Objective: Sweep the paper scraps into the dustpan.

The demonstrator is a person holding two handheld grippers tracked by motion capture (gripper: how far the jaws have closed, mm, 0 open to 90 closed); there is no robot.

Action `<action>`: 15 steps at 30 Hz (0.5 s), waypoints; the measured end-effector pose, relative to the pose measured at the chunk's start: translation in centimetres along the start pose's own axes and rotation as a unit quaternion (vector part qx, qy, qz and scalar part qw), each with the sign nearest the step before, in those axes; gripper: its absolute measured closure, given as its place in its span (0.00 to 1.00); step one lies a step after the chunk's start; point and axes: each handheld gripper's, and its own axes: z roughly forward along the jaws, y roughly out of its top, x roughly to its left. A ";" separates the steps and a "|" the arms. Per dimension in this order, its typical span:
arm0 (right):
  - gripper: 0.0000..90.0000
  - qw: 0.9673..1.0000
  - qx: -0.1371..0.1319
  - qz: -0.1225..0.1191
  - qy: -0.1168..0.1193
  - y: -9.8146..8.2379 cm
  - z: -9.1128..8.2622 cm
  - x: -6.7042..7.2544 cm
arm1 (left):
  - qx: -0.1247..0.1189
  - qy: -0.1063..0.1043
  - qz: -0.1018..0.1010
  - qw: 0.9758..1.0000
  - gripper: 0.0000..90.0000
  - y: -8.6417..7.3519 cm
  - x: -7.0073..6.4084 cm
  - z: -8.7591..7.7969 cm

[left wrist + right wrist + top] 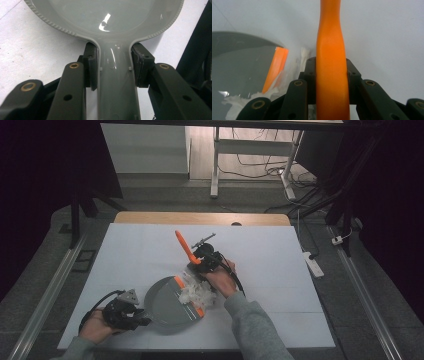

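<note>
A grey dustpan (165,306) with an orange front lip (189,297) lies on the white table (270,270). My left gripper (142,320) is shut on the dustpan's handle (115,85), with both pads (92,65) pressed against its sides. A heap of white scraps (196,294) sits at the lip, partly on the pan. My right gripper (204,263) is shut on the orange handle (331,62) of a brush (184,245), just behind the scraps. In the right gripper view the pan (237,62), its lip (275,67) and scraps (234,105) lie to the left.
The table's wooden far edge (200,218) lies beyond the white sheet. A white power strip (314,262) and cables (260,167) lie on the floor to the right and behind. Metal desk legs (215,165) stand farther back.
</note>
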 end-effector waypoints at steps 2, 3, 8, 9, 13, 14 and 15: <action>0.78 1.000 0.001 0.000 0.006 0.0 0.0 0.2 | 0.000 0.001 -0.001 1.000 0.68 0.0 0.0 0.0; 0.78 1.000 0.002 0.002 0.013 0.0 0.0 0.4 | 0.000 0.001 -0.001 1.000 0.68 0.0 -0.1 0.0; 0.78 0.999 0.002 -0.009 0.038 -0.1 0.1 1.9 | 0.000 0.001 -0.002 1.000 0.68 0.0 -0.1 0.1; 0.78 0.999 0.002 -0.011 0.046 -0.1 0.1 2.2 | -0.001 0.001 -0.002 1.000 0.68 0.0 -0.1 0.1; 0.78 0.998 -0.004 -0.021 0.065 0.1 0.0 3.5 | 0.001 0.001 -0.002 1.000 0.68 0.0 -0.1 0.0; 0.78 0.997 -0.006 -0.025 0.068 0.1 0.0 3.7 | 0.001 0.001 -0.001 1.000 0.68 0.0 -0.1 0.0; 0.78 0.997 -0.008 -0.028 0.072 0.1 0.0 3.9 | 0.001 0.001 -0.001 1.000 0.68 0.0 -0.1 0.0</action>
